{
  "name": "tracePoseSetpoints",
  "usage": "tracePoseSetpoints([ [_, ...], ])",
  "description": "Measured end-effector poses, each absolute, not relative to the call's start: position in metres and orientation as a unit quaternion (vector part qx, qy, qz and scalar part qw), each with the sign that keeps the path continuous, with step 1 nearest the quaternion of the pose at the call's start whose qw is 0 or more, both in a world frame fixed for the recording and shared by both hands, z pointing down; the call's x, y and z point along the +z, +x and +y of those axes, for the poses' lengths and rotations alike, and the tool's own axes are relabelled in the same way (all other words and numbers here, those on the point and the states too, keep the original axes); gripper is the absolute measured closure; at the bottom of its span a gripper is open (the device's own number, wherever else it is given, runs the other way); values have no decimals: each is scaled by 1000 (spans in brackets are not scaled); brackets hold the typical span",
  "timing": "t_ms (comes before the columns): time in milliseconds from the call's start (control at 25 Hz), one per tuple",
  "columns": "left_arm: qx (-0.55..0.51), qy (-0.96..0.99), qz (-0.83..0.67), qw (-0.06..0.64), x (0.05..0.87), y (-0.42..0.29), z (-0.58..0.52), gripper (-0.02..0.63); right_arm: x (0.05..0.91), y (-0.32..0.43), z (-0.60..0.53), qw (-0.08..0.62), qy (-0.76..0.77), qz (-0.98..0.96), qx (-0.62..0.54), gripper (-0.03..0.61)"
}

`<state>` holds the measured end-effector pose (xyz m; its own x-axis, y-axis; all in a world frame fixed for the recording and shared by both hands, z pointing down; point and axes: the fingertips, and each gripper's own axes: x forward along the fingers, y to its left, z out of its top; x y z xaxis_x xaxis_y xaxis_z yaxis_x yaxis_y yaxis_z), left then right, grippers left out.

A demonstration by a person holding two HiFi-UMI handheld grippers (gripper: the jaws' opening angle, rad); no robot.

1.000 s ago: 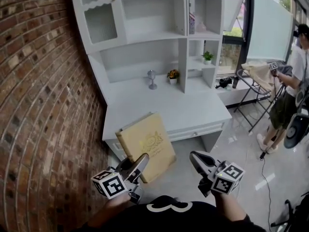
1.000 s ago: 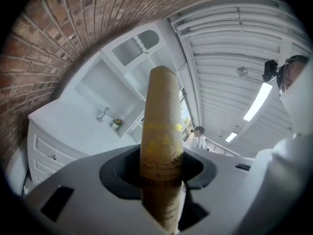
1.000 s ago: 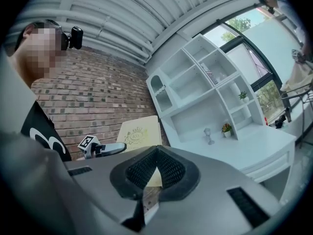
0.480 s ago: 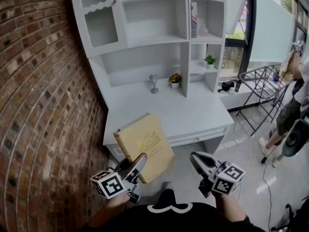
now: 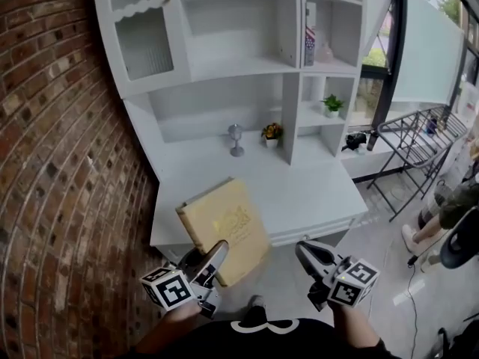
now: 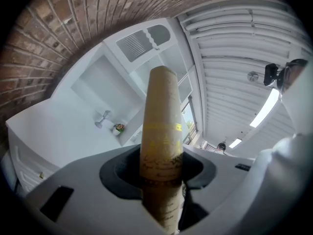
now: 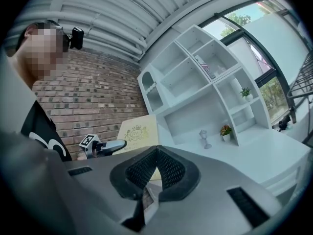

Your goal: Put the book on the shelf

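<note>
A tan hardcover book [image 5: 226,226] with a gold crest is held up over the near edge of the white desk [image 5: 307,189], and my left gripper [image 5: 216,250] is shut on its lower corner. In the left gripper view the book's spine [image 6: 160,126] rises straight up between the jaws. My right gripper [image 5: 302,248] hangs to the right of the book, shut, with nothing in it. From the right gripper view the book's cover [image 7: 138,130] and the left gripper [image 7: 111,146] show beyond the closed right gripper [image 7: 155,153]. The white shelf unit [image 5: 239,62] stands on the desk behind.
A brick wall [image 5: 60,170] runs along the left. On the desk stand a small goblet [image 5: 236,139] and a flower pot [image 5: 271,133]; a potted plant [image 5: 331,105] and upright books [image 5: 310,34] fill right-hand cubbies. A folding rack [image 5: 419,144] and a person [image 5: 449,208] are at right.
The view has swung left, so the desk and shelves sit more to the right. The person at right has slid mostly out of view. Both grippers and the book keep their places.
</note>
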<state>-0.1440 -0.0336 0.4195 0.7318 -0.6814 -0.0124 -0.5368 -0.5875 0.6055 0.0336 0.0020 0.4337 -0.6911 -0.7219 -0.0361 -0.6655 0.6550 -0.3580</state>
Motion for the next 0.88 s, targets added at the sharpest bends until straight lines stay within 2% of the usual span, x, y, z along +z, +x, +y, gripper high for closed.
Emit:
tracePoseSetpoints([
  [560, -131, 881, -339, 301, 410, -126, -194, 417, 418, 48, -157, 69, -386, 905, -164, 568],
  [880, -126, 883, -343, 293, 402, -131, -254, 417, 410, 43, -210, 61, -390, 905, -159, 568],
])
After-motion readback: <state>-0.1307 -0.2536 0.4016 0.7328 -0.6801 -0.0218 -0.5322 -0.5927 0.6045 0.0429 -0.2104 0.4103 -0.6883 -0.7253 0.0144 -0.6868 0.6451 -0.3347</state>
